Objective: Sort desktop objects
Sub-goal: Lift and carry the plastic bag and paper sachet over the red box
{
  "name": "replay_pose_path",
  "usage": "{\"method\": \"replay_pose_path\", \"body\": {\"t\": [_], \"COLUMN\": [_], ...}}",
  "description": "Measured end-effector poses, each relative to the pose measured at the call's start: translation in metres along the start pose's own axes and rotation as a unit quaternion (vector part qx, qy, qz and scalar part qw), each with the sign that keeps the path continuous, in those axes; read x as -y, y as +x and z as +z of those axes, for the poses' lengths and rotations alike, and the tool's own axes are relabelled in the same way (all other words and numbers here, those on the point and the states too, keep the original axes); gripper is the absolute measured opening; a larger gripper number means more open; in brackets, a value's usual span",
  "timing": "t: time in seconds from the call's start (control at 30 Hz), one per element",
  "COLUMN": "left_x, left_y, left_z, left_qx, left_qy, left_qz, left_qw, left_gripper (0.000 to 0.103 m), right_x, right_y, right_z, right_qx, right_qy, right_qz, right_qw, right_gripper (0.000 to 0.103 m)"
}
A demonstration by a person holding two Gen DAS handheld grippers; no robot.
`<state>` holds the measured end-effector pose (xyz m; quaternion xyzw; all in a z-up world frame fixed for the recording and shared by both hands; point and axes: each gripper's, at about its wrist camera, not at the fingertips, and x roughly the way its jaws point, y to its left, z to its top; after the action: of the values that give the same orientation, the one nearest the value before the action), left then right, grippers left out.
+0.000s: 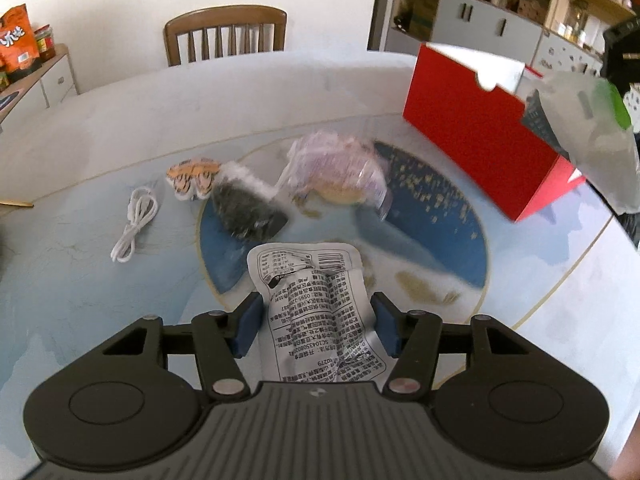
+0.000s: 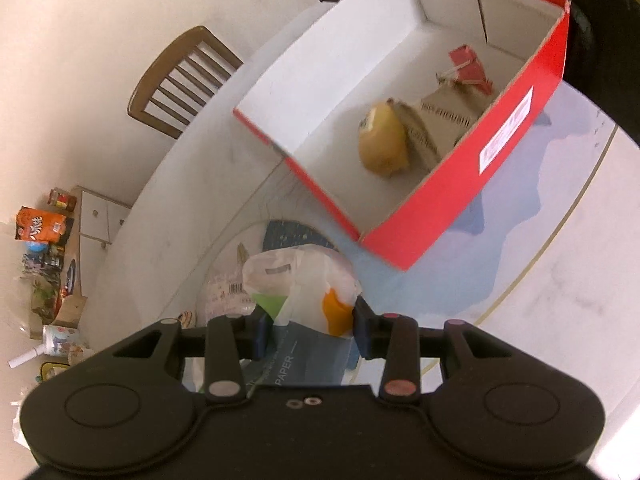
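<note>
The left gripper (image 1: 318, 328) is pinching a silver packet (image 1: 316, 312) just above the table (image 1: 80, 280), while the right gripper (image 2: 310, 330) is clamping a tissue pack (image 2: 304, 292) near the red box (image 2: 460, 184).

Bright daylight, soft shadows. Strong fisheye bend at edges, dark corners. Motion blur on red box (image 2: 420, 216) ahead of right gripper (image 2: 310, 330); light source prob. off-frame.

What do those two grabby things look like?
Both match. The left gripper and the right gripper each have a wide black plastic body with two round raised discs, black linkage bars joined by silver or pinkish rivets, and two dark blue pads at the tips. No cables or sleeves show.
</note>
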<state>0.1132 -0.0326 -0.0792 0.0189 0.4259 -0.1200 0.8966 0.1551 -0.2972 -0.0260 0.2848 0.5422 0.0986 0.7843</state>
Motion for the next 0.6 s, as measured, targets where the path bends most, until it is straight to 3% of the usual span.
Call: {"method": "replay_pose_path", "body": {"t": [0.6], "left_x": [0.093], "left_y": [-0.009], "left_z": [0.082], "left_qx": [0.045], "left_qy": [-0.012], "left_qz": [-0.034], "left_qw": [0.9983], "left_gripper": [0.058], "right_x": [0.055], "right_y": [-0.039], "right_z": [0.098], "right_qx": [0.025], "right_qy": [-0.036], "right_qz": [0.003], "right_qw": [0.999], "right_gripper": [0.039]}}
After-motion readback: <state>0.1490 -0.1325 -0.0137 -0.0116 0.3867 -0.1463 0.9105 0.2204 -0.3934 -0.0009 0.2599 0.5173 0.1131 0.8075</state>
